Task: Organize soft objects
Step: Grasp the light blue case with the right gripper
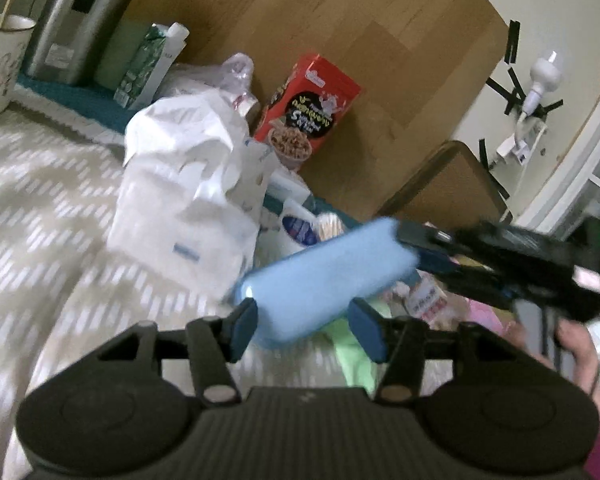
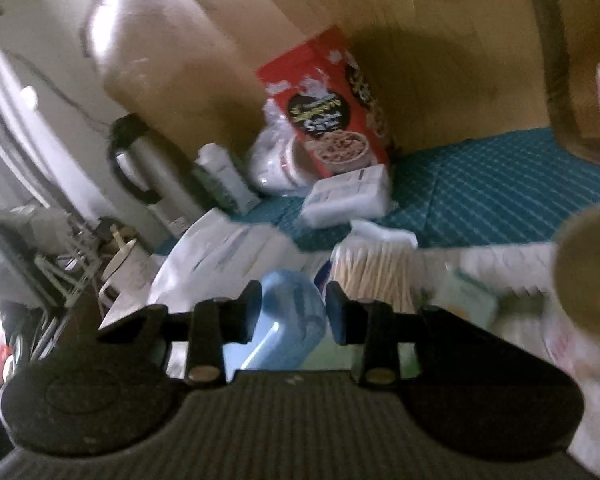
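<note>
A light blue soft case [image 1: 324, 276] hangs above the bed, held at its far end by my right gripper [image 1: 424, 246], which comes in from the right. In the right wrist view the same blue case [image 2: 292, 316] sits between the right gripper's [image 2: 294, 308] fingers, which are shut on it. My left gripper [image 1: 304, 322] is open, its blue pads on either side of the case's near end, not pressing it. A green cloth [image 1: 356, 356] lies under the case.
A white plastic bag [image 1: 188, 184] lies on the patterned bedspread [image 1: 40, 208]. A red cereal box [image 1: 308, 108], a green carton [image 1: 148, 64], a metal kettle [image 1: 76, 20] and a cup [image 1: 0, 64] stand behind. A pack of cotton swabs [image 2: 376, 276] and tissue packs [image 2: 348, 200] lie near.
</note>
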### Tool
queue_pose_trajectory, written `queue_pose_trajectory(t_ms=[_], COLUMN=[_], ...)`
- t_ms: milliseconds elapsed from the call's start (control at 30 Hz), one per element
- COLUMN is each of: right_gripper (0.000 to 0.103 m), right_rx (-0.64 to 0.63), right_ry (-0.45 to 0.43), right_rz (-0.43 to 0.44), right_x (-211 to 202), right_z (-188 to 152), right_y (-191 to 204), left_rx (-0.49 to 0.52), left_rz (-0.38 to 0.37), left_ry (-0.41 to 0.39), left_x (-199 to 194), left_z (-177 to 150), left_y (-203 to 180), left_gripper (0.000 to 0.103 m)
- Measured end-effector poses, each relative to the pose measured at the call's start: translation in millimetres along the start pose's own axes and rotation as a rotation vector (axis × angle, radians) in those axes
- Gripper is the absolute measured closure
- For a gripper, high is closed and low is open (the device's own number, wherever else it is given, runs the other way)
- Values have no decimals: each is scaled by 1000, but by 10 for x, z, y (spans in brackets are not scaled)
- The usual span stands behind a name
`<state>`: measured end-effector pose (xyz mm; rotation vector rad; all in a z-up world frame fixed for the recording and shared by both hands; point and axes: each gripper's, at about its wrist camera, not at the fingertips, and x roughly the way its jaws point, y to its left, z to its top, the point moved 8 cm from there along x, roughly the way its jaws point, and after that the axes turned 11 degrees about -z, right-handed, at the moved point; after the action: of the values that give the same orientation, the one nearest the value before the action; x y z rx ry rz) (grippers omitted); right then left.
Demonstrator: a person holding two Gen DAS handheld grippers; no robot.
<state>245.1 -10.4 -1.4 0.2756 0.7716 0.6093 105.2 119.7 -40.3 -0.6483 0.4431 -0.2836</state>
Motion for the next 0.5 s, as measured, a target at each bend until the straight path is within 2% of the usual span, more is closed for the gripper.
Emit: queue_pose_trajectory(t_ms=[133,233,333,367,433,500], right_gripper=[70,76,72,66,59,52], right_rx=[-65,-131,-160,-181,-253,-312], right_ry=[-67,-76,-78,-82,-100,-111], right_rz=[11,-25,-76,-91,-160,-188], right_x=[-470,-711,-810,-841,-869,-891], right_z=[-430,-838,-1230,-1311,-1430,-1454], right_y=[58,71,23,4,-46,-74], left_rx=[-9,2,31,36,41,41], left_rz=[-46,-83,-97,-90,-64,-36], left_ry=[44,66,56,46,26,20], left_x=[-94,-143,-205,-221,-234,-210], left_z=[-190,-264,-237,-202,-106,-29], left_y=[-65,-165,-256,-261,-228,-184], left_gripper=[50,48,45,42,37,33])
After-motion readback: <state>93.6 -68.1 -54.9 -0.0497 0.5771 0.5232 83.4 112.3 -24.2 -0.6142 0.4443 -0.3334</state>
